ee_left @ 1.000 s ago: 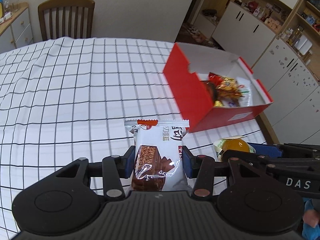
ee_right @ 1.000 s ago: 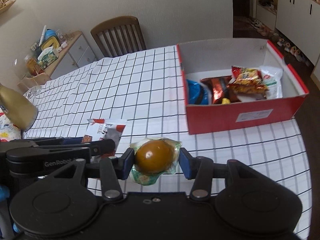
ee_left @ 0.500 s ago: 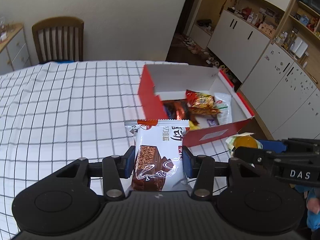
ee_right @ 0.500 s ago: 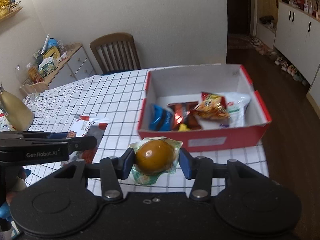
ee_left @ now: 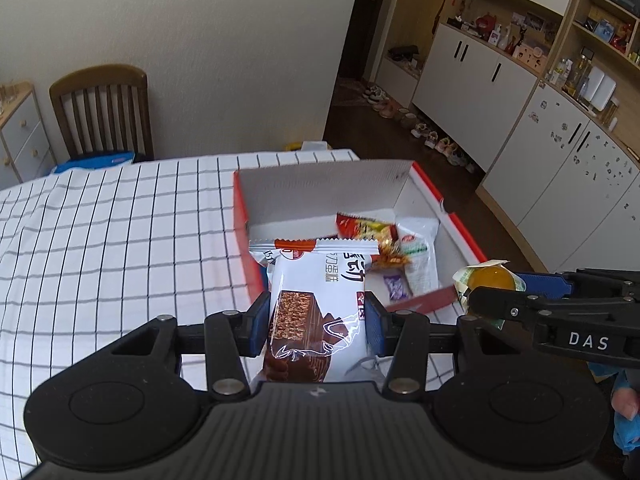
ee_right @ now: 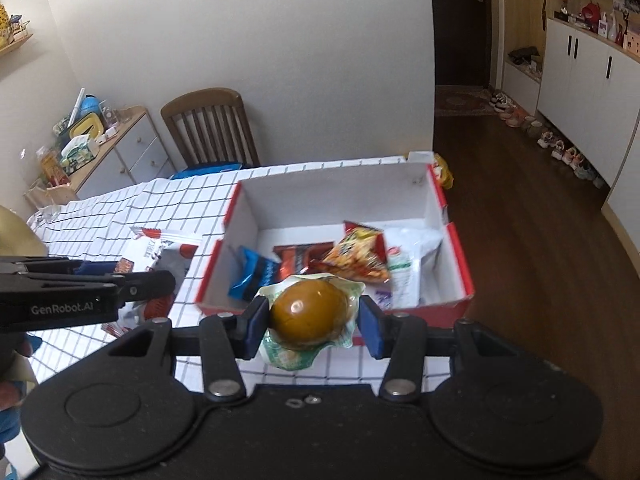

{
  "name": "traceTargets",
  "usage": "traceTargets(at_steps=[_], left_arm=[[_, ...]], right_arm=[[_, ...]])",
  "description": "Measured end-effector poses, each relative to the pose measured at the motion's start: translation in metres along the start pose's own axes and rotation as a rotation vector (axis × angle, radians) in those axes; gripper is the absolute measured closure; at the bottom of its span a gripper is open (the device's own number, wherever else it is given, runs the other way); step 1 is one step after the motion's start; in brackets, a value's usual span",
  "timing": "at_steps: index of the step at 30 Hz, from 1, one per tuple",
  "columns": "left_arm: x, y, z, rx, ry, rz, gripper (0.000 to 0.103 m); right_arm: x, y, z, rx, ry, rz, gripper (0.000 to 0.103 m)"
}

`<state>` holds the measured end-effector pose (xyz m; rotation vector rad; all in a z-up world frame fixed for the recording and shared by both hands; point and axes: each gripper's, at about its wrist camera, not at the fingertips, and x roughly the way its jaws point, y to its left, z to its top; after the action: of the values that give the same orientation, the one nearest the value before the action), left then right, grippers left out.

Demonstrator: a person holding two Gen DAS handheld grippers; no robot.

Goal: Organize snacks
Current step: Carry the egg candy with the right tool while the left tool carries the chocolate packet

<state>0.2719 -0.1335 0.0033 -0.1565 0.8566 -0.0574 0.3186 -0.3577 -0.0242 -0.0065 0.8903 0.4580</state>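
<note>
Left claw (ee_left: 316, 322) clamps the white chocolate-wafer packet (ee_left: 318, 304); right claw (ee_right: 310, 322) grips the plastic-wrapped brown egg (ee_right: 308, 312), both raised just short of the red cardboard box (ee_right: 460, 256), ready for dropping in.

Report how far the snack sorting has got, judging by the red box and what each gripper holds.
Done: several packets already lie in the red box, including a blue packet and an orange bag. In hand: the left gripper holds a chocolate wafer pack; the right gripper holds a wrapped brown egg. Left: both go into the box.
</note>
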Motion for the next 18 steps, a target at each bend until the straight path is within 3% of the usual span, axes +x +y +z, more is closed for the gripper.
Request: traceTargets(at_steps=[8, 18], left_arm=[[0.033, -0.021, 0.022, 0.019, -0.008, 0.058, 0.057], [0.085, -0.022, 0.045, -0.019, 0.043, 0.091, 0.057]], right_arm=[[0.02, -0.027, 0.014, -0.014, 0.004, -0.023, 0.057], [0.062, -0.051, 0.027, -0.039, 0.059, -0.055, 0.057]])
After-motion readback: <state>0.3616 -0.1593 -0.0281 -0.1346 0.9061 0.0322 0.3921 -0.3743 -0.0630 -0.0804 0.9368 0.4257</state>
